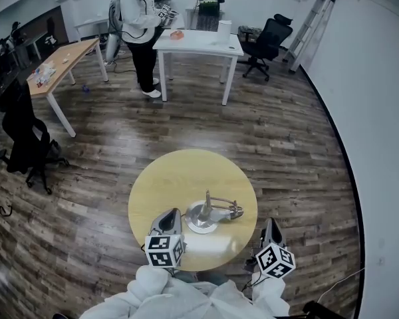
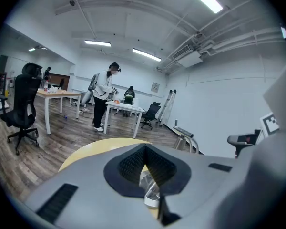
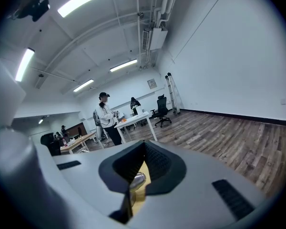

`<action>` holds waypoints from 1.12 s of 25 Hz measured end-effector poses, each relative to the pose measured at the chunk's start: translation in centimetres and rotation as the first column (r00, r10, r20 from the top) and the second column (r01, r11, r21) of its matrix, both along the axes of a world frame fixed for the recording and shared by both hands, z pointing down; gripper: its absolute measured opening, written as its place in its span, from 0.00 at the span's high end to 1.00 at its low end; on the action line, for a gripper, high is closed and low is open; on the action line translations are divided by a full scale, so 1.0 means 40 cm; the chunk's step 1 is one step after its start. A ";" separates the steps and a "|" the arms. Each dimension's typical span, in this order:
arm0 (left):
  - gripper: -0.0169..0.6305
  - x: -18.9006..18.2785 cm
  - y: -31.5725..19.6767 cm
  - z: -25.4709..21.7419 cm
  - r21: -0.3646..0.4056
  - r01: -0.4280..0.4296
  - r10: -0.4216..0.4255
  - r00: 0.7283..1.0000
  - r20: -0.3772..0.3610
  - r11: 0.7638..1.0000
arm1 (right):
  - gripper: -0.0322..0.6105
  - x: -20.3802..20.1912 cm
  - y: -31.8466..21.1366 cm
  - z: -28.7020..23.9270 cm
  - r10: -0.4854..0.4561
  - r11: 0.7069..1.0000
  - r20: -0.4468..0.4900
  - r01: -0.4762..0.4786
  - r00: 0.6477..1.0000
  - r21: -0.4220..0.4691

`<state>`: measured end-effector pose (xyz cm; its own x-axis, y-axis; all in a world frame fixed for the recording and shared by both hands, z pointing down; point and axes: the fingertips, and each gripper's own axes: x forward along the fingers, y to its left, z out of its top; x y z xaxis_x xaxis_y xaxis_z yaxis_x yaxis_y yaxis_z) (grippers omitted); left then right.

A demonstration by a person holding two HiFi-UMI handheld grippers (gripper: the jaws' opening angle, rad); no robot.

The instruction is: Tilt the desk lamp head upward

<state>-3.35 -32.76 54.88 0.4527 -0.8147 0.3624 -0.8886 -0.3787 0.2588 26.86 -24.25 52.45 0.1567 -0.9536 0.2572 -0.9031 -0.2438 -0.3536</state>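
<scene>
Only the head view shows the whole desk lamp (image 1: 211, 212): it stands on the round yellow table (image 1: 161, 177), its head lying low and level. It is just ahead and to the right of the left gripper (image 1: 173, 214) and well left of the right gripper (image 1: 271, 223). Each gripper view shows only a silver sliver of the lamp beyond its pads. The left gripper's (image 2: 144, 151) fingers are pressed together on nothing, and so are the right gripper's (image 3: 144, 148).

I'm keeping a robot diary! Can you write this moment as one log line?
left hand-held gripper: shut, empty | right hand-held gripper: shut, empty | silver metal desk lamp: not held, on round yellow table
</scene>
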 end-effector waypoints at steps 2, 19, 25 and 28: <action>0.98 -0.015 -0.009 0.010 -0.013 0.023 -0.023 1.000 -0.014 1.000 | 0.93 0.005 0.002 0.014 0.002 1.000 0.001 -0.001 1.000 -0.021; 0.93 0.118 0.051 0.078 -0.007 -0.217 0.216 0.970 0.110 0.976 | 0.59 -0.080 -0.098 0.090 -0.726 0.686 0.044 0.727 0.686 -0.010; 0.59 0.222 0.027 0.093 0.026 -0.267 0.259 0.952 0.165 0.963 | 0.45 -0.109 -0.122 0.221 -0.930 0.366 -0.037 0.907 0.367 -0.210; 0.57 0.260 -0.011 0.125 0.047 -0.267 0.252 0.944 0.213 0.962 | 0.45 -0.119 -0.166 0.294 -0.969 0.246 -0.030 0.935 0.246 -0.254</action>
<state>7.05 -33.20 59.88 0.5753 -0.7070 0.4114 -0.7877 -0.6144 0.0457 22.10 -30.87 64.23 -0.7883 -0.3776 0.4859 -0.5401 0.8028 -0.2525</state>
